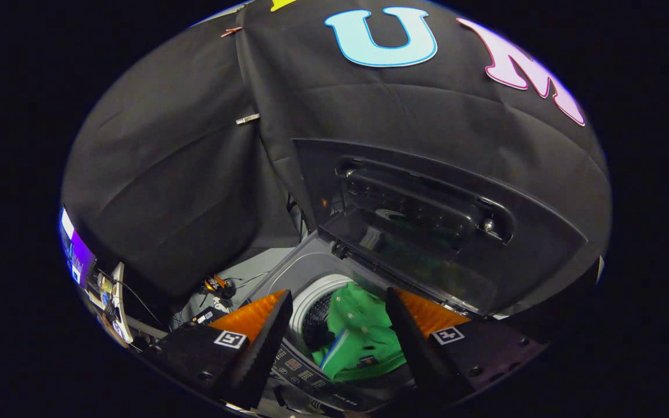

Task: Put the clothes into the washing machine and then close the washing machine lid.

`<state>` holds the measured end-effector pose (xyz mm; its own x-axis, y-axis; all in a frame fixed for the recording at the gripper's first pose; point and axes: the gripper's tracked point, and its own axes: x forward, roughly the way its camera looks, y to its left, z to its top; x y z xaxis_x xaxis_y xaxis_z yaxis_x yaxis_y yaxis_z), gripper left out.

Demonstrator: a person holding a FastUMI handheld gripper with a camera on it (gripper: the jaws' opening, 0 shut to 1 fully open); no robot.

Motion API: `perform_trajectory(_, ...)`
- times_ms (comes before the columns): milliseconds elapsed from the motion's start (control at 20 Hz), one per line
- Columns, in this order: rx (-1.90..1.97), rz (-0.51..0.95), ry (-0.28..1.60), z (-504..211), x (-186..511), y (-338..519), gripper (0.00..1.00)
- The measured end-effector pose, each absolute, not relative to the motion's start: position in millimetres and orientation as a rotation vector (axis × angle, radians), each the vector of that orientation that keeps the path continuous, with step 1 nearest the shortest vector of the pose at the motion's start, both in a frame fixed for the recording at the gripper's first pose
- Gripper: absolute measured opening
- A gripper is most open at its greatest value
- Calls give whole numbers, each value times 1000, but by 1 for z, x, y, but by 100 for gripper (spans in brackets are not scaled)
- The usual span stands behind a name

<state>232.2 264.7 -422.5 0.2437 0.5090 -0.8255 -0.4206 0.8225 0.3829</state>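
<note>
While the lid point(427, 232) stands raised, the gripper point(339, 316) gapes empty — above the green shirt point(360, 337).

Your gripper point(337, 302) hangs above the washing machine point(311, 273), tilted down toward its drum opening. Your two fingers point(268, 337) are spread wide apart with nothing pressed between them, one over each side of the washing machine's opening, their tips clear of it.
</note>
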Motion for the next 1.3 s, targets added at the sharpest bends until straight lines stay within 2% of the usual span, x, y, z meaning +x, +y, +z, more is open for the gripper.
perform_trajectory(300, 169, 681, 987, -380, 256, 278, 99)
perform_trajectory(550, 176, 622, 786, -347, 291, 265, 99)
perform_trajectory(900, 199, 421, 601, -324, 348, 220, 99)
perform_trajectory(1050, 161, 294, 579, -336, 371, 191, 99)
perform_trajectory(1300, 103, 166, 561, -345, 390, 167, 99)
